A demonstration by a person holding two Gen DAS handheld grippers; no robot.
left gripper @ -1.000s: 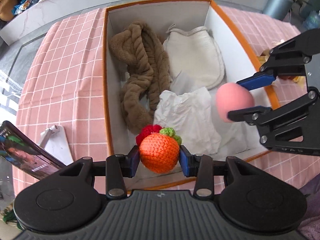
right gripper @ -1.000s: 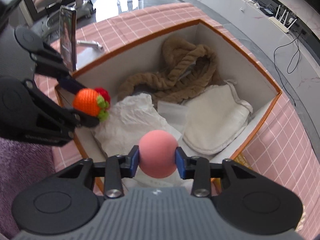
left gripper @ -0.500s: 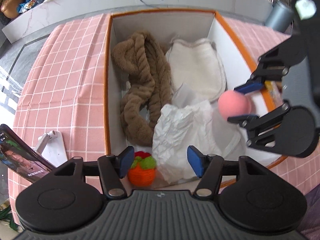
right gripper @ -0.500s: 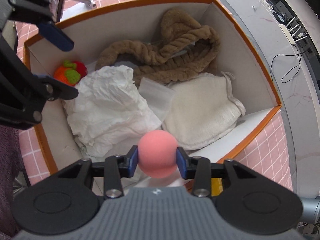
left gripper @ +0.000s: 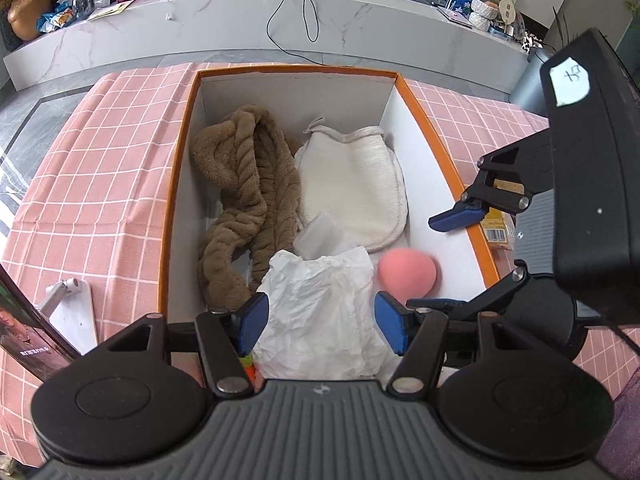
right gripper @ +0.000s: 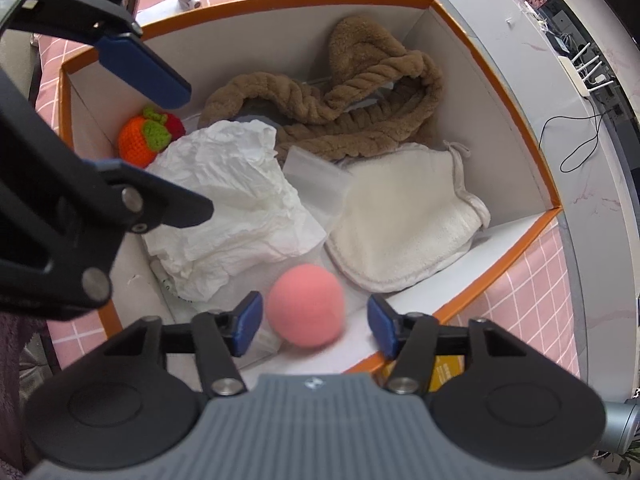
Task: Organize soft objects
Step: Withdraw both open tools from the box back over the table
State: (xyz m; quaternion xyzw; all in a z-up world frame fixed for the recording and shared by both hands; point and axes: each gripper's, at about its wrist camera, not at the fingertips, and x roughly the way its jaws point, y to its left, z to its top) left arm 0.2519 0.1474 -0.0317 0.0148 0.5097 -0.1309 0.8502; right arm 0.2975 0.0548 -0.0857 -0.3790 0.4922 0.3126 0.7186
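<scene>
Both jaws wide, soft items down in box

Mostly the two views agreed, with a few gaps. Left gripper (left gripper: 321, 328) hung over the near end of the box (left gripper: 171, 216), jaws wide, nothing between the pads but crumpled paper (left gripper: 320, 308) far below. Right gripper (right gripper: 316, 322) had just been opening; the pink ball (right gripper: 306, 305) sat between its blue pads, clear of both, slightly blurred. Whether the ball touched the box floor, cannot tell from that view; the left view showed it low in the box beside the paper, near the orange-rimmed wall.

Only the right view showed the crochet fruit (right gripper: 140, 142) whole: orange knit ball with green leaves and a red piece behind, tucked in a box corner against the paper. In the left view just a sliver of orange showed behind the gripper's finger.

Brown twisted plush rope (left gripper: 248, 208) lay looped along one side, fuzzy and thick. Cream terry mitt (left gripper: 352, 188) lay flat beside it, stitched edge, small loop at a corner. A small clear plastic bag (right gripper: 318, 184) sat between the mitt and paper. Pink checked cloth (left gripper: 100, 168) covered the table. Only the left view showed a phone (left gripper: 24, 328) on a white stand.
</scene>
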